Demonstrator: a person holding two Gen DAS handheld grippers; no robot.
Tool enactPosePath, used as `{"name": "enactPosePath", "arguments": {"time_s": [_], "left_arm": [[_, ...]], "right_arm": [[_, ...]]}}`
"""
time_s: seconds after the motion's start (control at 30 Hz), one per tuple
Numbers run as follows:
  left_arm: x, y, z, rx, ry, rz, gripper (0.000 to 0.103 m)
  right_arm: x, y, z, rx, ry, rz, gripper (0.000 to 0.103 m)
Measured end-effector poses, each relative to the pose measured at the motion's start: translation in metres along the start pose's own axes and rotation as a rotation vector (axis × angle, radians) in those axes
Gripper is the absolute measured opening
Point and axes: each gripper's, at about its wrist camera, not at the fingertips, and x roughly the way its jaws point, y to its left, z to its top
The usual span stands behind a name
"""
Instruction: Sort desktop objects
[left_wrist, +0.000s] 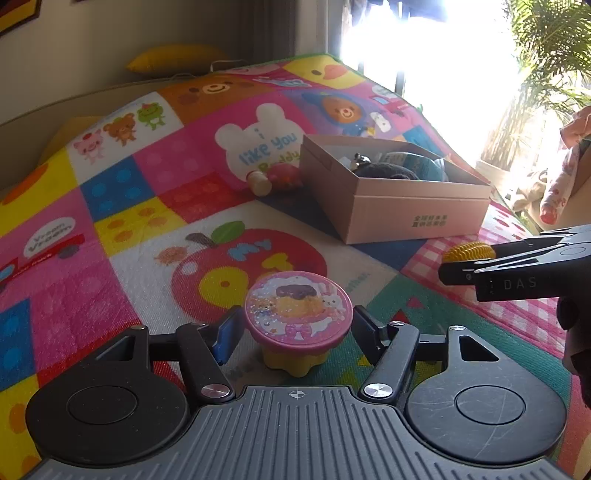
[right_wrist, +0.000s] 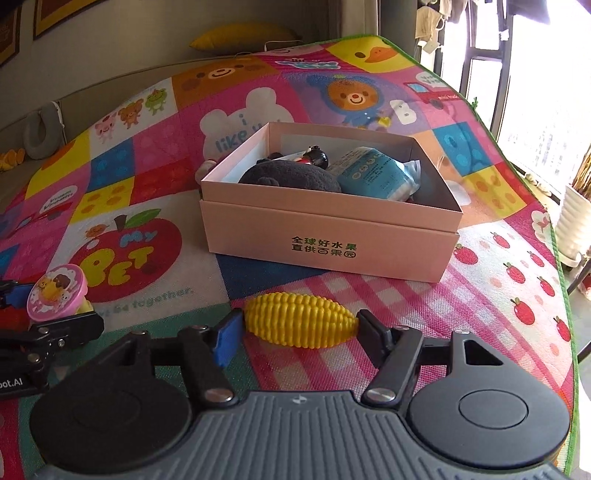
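Left tongs (left_wrist: 295, 332) half-open around pink-lidded cup (left_wrist: 298, 314); right tongs (right_wrist: 297, 332) pinch corn (right_wrist: 301, 319); only right view shows box (right_wrist: 332, 236) contents.

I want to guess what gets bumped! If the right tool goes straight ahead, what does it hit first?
Probably the yellow toy corn, lying crosswise between the right tool's fingers. The pink box sits beyond it.
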Motion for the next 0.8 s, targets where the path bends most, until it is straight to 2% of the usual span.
{"name": "enactPosePath", "arguments": {"time_s": [0.2, 0.27, 0.47, 0.8], "left_arm": [[0.002, -0.006, 0.002, 0.022, 0.000, 0.011, 0.066], [0.002, -0.008, 0.003, 0.029, 0.001, 0.023, 0.061], [-0.004, -0.017, 0.007, 0.064, 0.003, 0.033, 0.061], [-0.050, -0.057, 0.035, 0.192, -0.107, -0.042, 0.061]], "right_arm": [[-0.021, -0.008, -0.009, -0.030, -0.009, 0.016, 0.066], [-0.029, -0.011, -0.013, -0.038, -0.009, 0.023, 0.066], [-0.057, -0.019, -0.020, -0.065, -0.044, 0.026, 0.066], [-0.107, -0.035, -0.021, -0.084, -0.153, 0.025, 0.066]]}}
